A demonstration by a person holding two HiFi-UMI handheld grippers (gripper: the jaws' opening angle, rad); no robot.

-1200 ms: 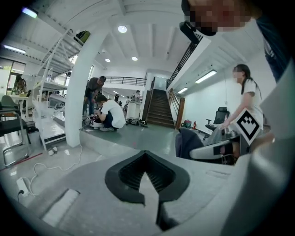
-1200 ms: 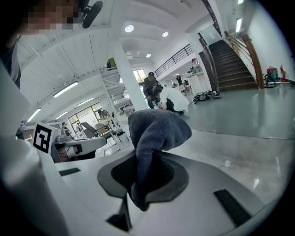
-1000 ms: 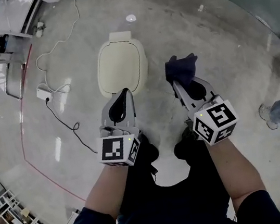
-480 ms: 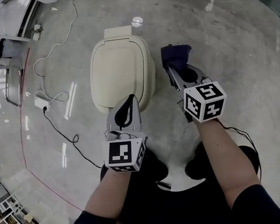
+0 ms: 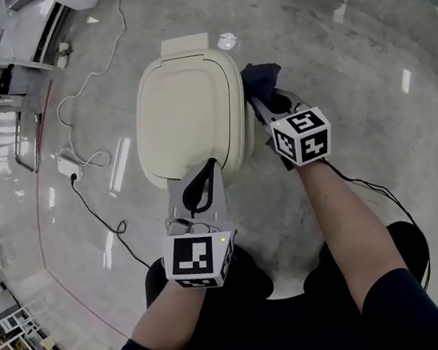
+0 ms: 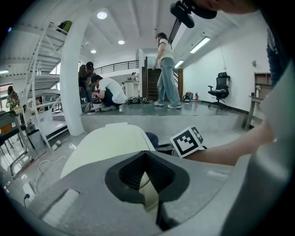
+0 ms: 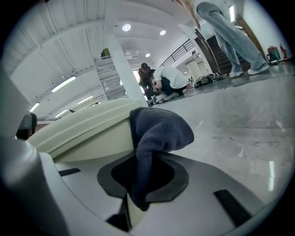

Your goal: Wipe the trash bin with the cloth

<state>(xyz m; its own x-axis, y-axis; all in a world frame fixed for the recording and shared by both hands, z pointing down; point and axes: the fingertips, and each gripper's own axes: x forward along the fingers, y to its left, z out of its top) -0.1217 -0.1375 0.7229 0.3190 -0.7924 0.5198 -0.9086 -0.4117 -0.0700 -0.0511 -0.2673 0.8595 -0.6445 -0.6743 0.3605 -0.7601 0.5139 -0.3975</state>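
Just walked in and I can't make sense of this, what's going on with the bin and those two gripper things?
A person stands over a cream trash bin on the floor, a gripper in each hand. The right gripper is shut on a dark blue cloth at the bin's right side. The left gripper is shut and empty, near the bin's front edge. Whether the cloth touches the bin is unclear.

You're in a big open lab hall with a polished concrete floor (image 5: 368,72) and a power strip (image 5: 67,164) lying on it. Beyond are a staircase (image 6: 152,85), an office chair (image 6: 222,86) and people crouched (image 6: 108,92) by a white column (image 6: 73,78)
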